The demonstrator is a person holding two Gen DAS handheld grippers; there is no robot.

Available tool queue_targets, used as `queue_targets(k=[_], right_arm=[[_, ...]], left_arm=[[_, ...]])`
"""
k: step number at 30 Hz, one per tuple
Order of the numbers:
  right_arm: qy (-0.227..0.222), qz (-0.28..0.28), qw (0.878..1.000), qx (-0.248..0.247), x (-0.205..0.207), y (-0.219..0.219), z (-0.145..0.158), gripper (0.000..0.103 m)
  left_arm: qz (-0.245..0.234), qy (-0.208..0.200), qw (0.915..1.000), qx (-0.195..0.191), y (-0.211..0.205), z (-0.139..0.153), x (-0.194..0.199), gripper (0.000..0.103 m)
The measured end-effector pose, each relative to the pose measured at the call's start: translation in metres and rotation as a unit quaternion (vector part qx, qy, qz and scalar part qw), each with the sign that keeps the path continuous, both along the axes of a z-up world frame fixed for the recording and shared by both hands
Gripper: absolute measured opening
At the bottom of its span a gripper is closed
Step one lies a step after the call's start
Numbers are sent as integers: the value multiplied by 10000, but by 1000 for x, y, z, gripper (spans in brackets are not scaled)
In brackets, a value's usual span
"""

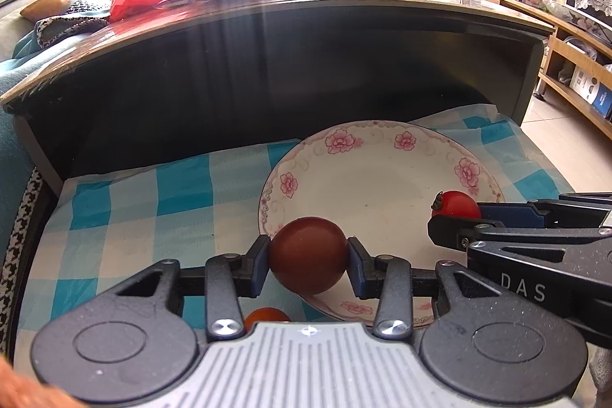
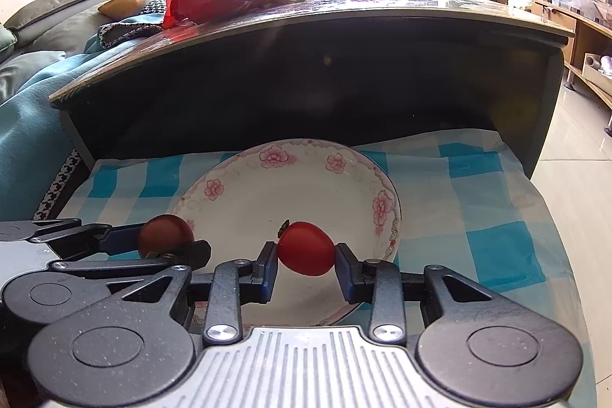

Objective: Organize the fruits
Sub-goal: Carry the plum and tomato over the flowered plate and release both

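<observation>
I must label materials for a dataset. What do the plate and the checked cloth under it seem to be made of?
Plate: likely glazed ceramic or porcelain; a smooth, glossy white surface with printed pink flowers on the rim.
Checked cloth: possibly thin fabric or a plastic-coated sheet; blue and white squares, creases and a slight sheen. I cannot tell which.

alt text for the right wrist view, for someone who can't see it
The right gripper holds a red tomato between its fingers above a white floral plate on a blue checked cloth. At left, the left gripper holds a darker round fruit over the plate's rim. Behind, a dark table carries red bags and more fruit.
</observation>
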State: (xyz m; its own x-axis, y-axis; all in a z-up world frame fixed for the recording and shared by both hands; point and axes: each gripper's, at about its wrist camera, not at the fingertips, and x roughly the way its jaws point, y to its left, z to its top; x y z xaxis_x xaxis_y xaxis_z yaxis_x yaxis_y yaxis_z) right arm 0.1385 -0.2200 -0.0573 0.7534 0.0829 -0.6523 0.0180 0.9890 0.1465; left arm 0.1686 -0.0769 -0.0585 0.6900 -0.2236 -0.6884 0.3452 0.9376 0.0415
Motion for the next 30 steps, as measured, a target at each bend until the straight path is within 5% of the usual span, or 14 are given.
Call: queue_targets(k=[30], right_arm=[[-4,-114,9999,-34,1,-8,-2,34]], left_arm=[[35,-81,9999,76,-6,4,-4,52]])
